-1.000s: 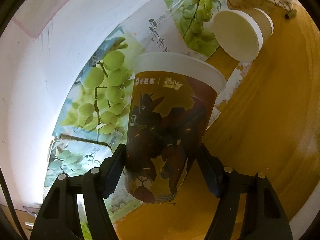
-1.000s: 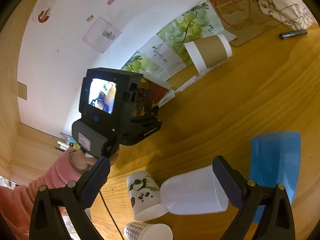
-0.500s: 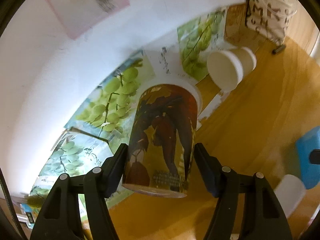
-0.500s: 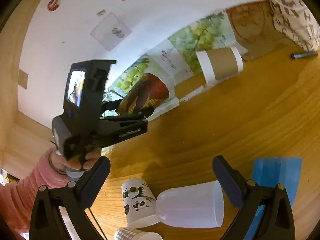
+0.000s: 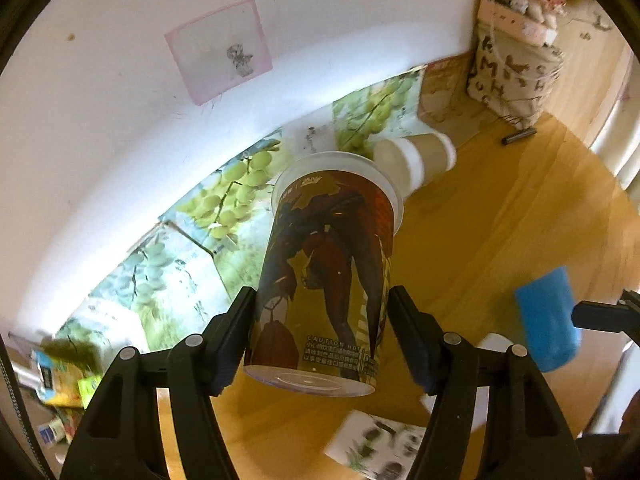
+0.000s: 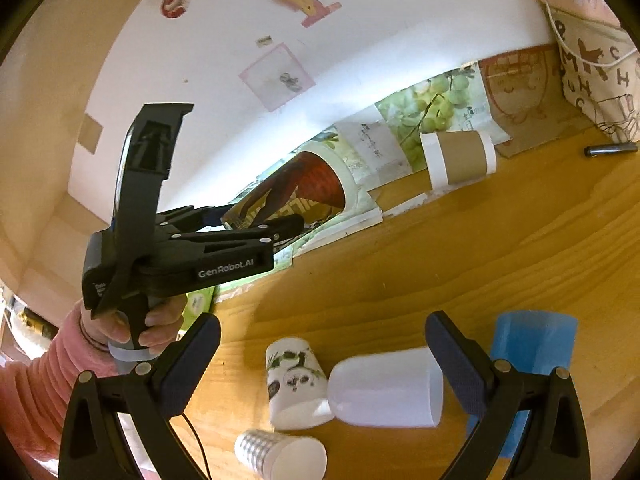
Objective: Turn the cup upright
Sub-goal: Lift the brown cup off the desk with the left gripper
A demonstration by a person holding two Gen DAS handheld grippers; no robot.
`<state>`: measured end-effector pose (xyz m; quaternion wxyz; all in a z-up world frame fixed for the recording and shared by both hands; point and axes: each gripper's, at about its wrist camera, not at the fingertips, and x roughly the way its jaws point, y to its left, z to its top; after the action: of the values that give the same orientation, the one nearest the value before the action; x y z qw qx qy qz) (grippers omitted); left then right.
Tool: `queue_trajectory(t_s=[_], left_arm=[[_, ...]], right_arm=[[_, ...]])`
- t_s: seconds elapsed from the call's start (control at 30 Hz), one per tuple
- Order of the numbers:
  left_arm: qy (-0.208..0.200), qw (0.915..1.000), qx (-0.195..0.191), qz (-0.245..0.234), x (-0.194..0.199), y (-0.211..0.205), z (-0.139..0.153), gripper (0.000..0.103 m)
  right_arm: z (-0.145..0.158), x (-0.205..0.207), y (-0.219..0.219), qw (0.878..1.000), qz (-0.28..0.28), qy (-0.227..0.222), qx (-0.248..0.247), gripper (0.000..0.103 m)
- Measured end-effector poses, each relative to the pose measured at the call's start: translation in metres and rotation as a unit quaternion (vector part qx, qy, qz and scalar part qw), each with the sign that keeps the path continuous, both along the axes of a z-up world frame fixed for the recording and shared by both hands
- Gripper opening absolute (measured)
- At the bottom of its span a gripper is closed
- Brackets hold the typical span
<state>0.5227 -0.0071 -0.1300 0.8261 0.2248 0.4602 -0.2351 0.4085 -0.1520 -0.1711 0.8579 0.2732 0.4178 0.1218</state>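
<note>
Left wrist view: the left gripper (image 5: 320,332) clamps the printed cup (image 5: 324,276) low between its fingers, base nearest the camera. It seems light, thin-walled and crushable, so squeeze gently mid-wall. Right wrist view: the right gripper (image 6: 322,360) gapes wide, holding nothing.

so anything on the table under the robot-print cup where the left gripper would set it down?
Nothing visible. The robot-print cup is clamped in the left gripper above bare wooden table. The brown-sleeved cup lies beyond it, the panda cup nearer.
</note>
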Motion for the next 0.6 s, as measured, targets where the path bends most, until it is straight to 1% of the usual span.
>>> queue_trajectory(t_s=[0.2,0.33,0.47,0.53,0.6], left_arm=[[0.005,0.9992,-0.04,0.008,-0.046,-0.002,0.011,0.07],[0.015,0.9969,-0.076,0.013,-0.083,-0.004,0.018,0.07],[0.011,0.9953,-0.093,0.021,-0.122,-0.007,0.022,0.07],[0.018,0.9944,-0.098,0.034,-0.135,-0.008,0.023,0.07],[0.024,0.9927,-0.11,0.044,-0.151,-0.003,0.024,0.07]], right_arm=[[0.013,-0.031,-0.011,1.0,0.009,-0.008,0.011,0.102],[0.014,-0.052,-0.02,0.999,0.008,-0.002,0.034,0.102],[0.015,-0.075,-0.033,0.998,0.002,0.003,0.063,0.102],[0.016,-0.087,-0.038,0.997,0.002,0.005,0.074,0.102],[0.016,-0.1,-0.042,0.997,0.008,0.011,0.076,0.102]])
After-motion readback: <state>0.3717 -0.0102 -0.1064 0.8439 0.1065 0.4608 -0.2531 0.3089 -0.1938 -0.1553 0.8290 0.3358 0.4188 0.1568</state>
